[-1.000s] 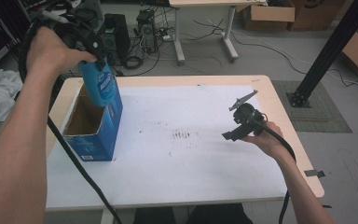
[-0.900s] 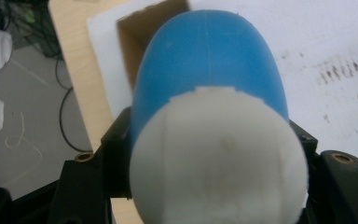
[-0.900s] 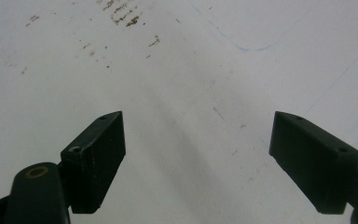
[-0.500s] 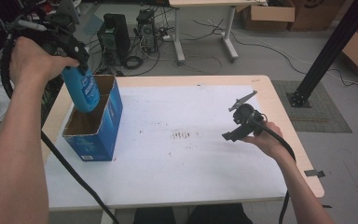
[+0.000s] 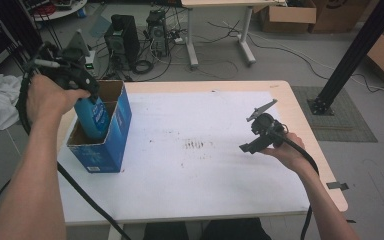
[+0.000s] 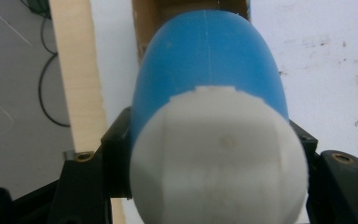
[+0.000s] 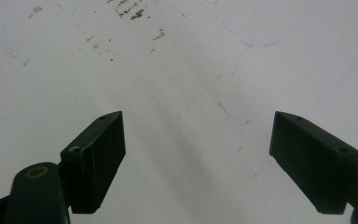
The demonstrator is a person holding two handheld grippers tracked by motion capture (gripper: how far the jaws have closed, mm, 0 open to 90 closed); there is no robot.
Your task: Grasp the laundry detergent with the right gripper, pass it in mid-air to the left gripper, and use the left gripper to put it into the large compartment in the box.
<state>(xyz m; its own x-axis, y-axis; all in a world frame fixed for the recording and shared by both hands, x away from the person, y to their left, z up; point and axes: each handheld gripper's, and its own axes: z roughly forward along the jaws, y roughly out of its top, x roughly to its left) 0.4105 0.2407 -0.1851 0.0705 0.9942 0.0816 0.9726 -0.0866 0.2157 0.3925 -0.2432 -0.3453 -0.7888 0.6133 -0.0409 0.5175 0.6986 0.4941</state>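
At the left of the high view, the left gripper (image 5: 82,90) is clamped on a blue bottle (image 5: 94,117), whose lower part sits inside the open blue cardboard box (image 5: 102,150) standing on the white table (image 5: 195,180). In the left gripper view the bottle (image 6: 209,79) fills the centre, its white cap (image 6: 216,158) nearest the camera, with a black jaw pressed against each side and the box's brown inside at the top of the frame. At the right of the high view, the right gripper (image 5: 257,131) hovers over bare table; its own view shows the jaws wide apart with nothing between them (image 7: 196,158)
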